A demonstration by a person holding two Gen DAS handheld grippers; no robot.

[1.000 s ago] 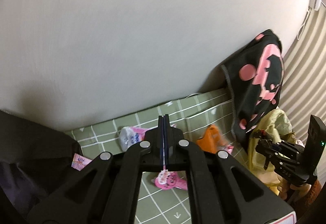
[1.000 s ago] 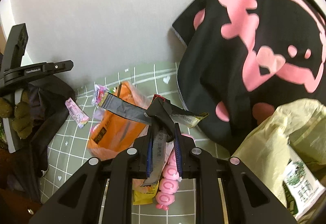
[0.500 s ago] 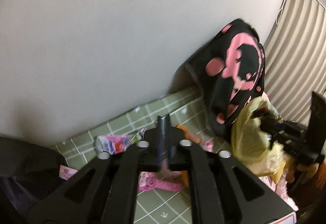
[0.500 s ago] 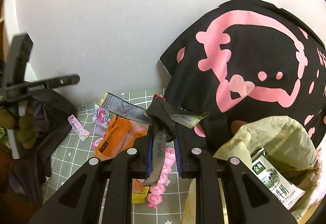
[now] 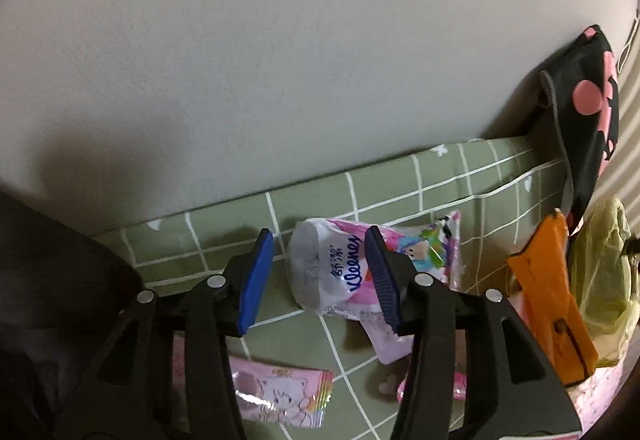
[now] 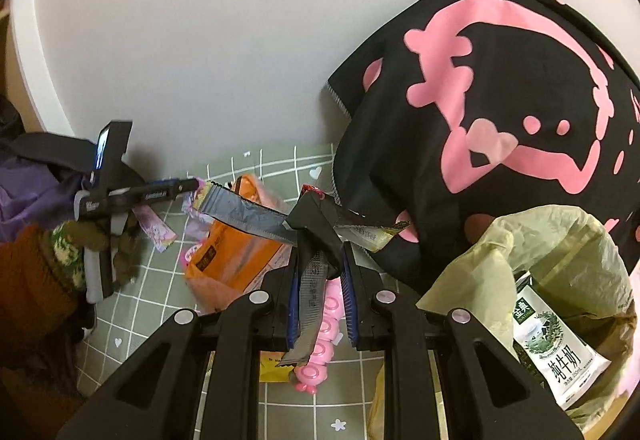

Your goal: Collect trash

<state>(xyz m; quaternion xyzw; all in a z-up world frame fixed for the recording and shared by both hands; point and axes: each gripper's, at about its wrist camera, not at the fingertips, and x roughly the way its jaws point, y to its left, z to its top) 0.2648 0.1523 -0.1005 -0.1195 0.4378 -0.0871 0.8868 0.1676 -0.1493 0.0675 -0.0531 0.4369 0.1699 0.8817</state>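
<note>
A pink and white Kleenex tissue pack (image 5: 320,280) lies on the green checked sheet (image 5: 400,184). My left gripper (image 5: 319,236) is low over it, jaws opening. The pack sits between the blue pads (image 5: 256,276), which do not press on it. My right gripper (image 6: 320,256) is shut on a bundle of silver and dark wrappers (image 6: 248,216) that stick out above and below its jaws. To its right stands the open yellow-green trash bag (image 6: 480,264) with a milk carton (image 6: 556,344) inside. The right wrist view shows the left gripper (image 6: 192,184) at far left, held by a gloved hand.
An orange pouch (image 5: 548,304) lies beside the bag. A pink cartoon wrapper (image 5: 276,392) lies under the left gripper, a pink plastic toy (image 6: 320,344) under the right one. A black and pink cloth (image 6: 500,80) leans on the wall; dark clothing (image 5: 48,280) bounds the left.
My left gripper has dropped toward the sheet and its jaws went from shut to wide apart around the tissue pack. The right gripper kept its hold on the wrappers and barely moved.
</note>
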